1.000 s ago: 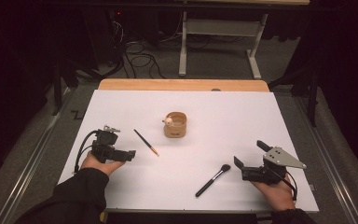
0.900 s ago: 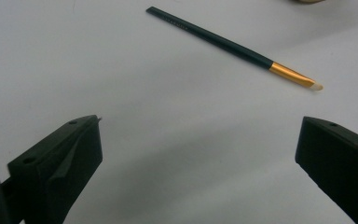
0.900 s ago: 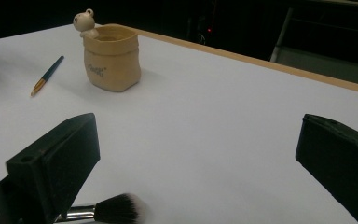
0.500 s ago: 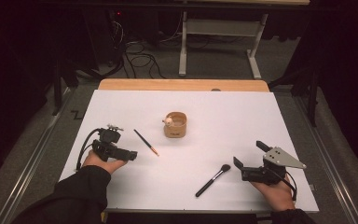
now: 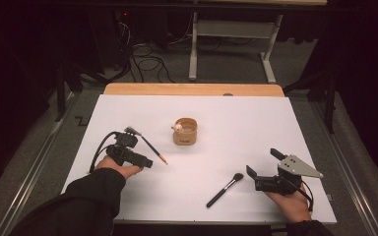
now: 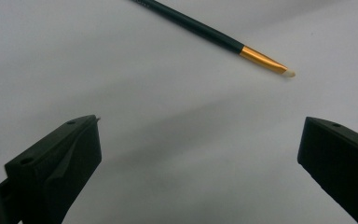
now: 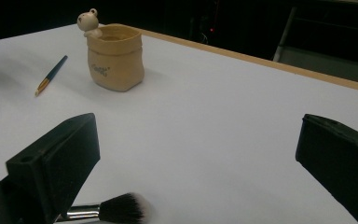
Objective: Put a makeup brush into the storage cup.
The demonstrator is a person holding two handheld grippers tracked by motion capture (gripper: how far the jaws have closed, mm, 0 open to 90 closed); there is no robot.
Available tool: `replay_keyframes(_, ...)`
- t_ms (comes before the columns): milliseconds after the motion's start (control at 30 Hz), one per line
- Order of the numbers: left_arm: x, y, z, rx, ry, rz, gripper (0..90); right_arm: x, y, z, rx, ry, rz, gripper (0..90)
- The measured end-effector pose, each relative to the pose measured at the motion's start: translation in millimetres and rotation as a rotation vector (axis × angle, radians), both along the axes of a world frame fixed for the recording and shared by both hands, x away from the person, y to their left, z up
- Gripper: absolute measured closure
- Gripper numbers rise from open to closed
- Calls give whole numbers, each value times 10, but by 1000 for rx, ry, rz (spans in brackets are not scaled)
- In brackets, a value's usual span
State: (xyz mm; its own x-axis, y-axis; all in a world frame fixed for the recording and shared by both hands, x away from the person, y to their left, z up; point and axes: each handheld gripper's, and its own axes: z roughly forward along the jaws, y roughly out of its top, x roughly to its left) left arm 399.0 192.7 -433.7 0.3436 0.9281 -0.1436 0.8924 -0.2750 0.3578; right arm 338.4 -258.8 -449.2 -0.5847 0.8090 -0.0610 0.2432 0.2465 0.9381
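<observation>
A thin dark liner brush (image 5: 153,149) with a gold ferrule lies on the white table (image 5: 226,113), left of a tan cup (image 5: 185,131) with a small bear on its rim. My left gripper (image 5: 147,163) rests just left of the brush's tip. In the left gripper view it (image 6: 200,123) is open over bare table, with the liner brush (image 6: 214,35) lying ahead of the jaws. A black-handled makeup brush (image 5: 225,189) lies near the front. My right gripper (image 5: 263,163) stands open just right of it. In the right gripper view its bristles (image 7: 121,207) lie by the left jaw.
The cup (image 7: 115,56) stands mid-table, well ahead of my right gripper (image 7: 199,120), with the liner brush (image 7: 51,74) to its left. A wooden strip (image 5: 192,89) runs along the table's far edge. Beyond it are cables and a desk frame on the dark floor.
My left gripper has slid a little to the right, closer to the thin brush. The right gripper has hardly moved.
</observation>
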Motion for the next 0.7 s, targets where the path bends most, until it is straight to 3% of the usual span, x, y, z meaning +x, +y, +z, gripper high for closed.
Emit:
replay_keyframes(300, 145, -69, -8, 2, 59, 9, 10, -1, 4, -4, 0, 0, 3, 2)
replay_keyframes(700, 339, -256, 17, 23, 84, 22, 18, 6, -11, -9, 3, 2, 3, 2)
